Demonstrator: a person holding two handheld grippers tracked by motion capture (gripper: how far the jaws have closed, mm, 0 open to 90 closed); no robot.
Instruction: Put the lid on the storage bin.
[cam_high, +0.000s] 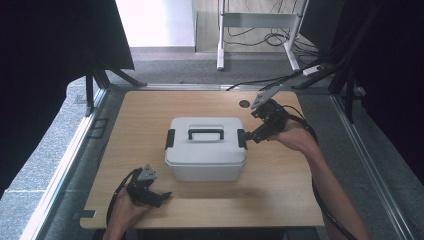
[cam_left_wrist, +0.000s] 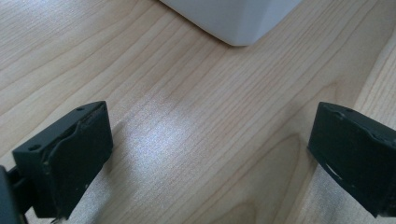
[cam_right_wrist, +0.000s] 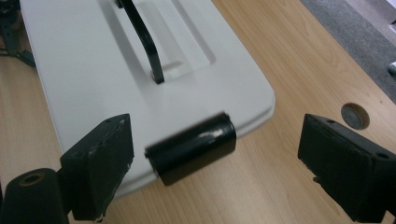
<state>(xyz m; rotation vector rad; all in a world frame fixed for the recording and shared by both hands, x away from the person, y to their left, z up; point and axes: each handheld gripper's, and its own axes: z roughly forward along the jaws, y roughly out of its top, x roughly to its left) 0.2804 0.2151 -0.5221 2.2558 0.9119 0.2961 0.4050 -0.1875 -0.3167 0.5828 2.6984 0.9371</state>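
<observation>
A white lidded box (cam_high: 205, 150) with a black carry handle (cam_high: 205, 133) stands in the middle of the wooden table (cam_high: 280, 190). Black latches sit at its left end (cam_high: 170, 139) and right end (cam_high: 242, 138). My right gripper (cam_high: 248, 136) is at the right end, open. In the right gripper view its jaws (cam_right_wrist: 222, 163) stand wide on either side of the right latch (cam_right_wrist: 191, 149), with no pad touching it. My left gripper (cam_high: 164, 197) rests low near the table's front left, open and with nothing in it. The box's corner (cam_left_wrist: 233, 18) shows ahead of the left gripper (cam_left_wrist: 210, 158).
A round cable hole (cam_high: 244, 103) lies in the table behind the right gripper. Bare wood runs in front of the box and to both sides. Black curtains and frame posts flank the table. A white stand and cables sit on the floor beyond.
</observation>
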